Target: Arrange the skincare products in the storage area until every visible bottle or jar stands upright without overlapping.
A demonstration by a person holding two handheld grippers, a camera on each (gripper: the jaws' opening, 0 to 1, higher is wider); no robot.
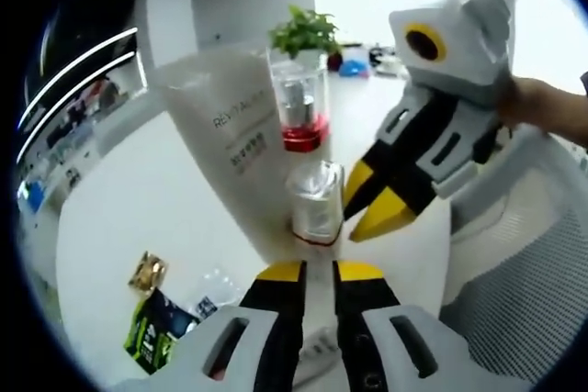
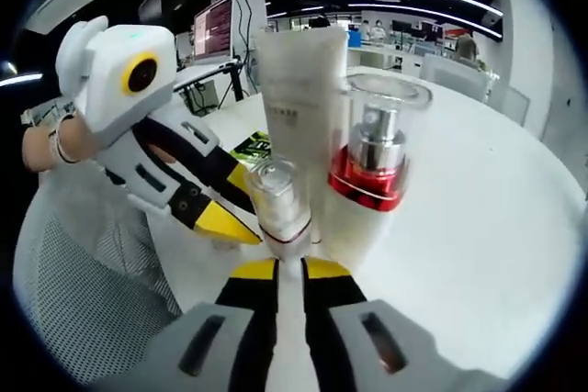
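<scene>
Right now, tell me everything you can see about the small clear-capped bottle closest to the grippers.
The small bottle stands upright on the white table, nearest both grippers. It looks like clear plastic, with a transparent cap over a silvery pump and a thin red band at the cap's base. Behind it stand the tall white tube and a larger red-banded bottle. The right gripper's yellow tips sit beside it; contact is unclear.

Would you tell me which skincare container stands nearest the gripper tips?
The small clear-capped bottle, shortest of three, in front of the white tube and red-collared pump bottle.
</scene>
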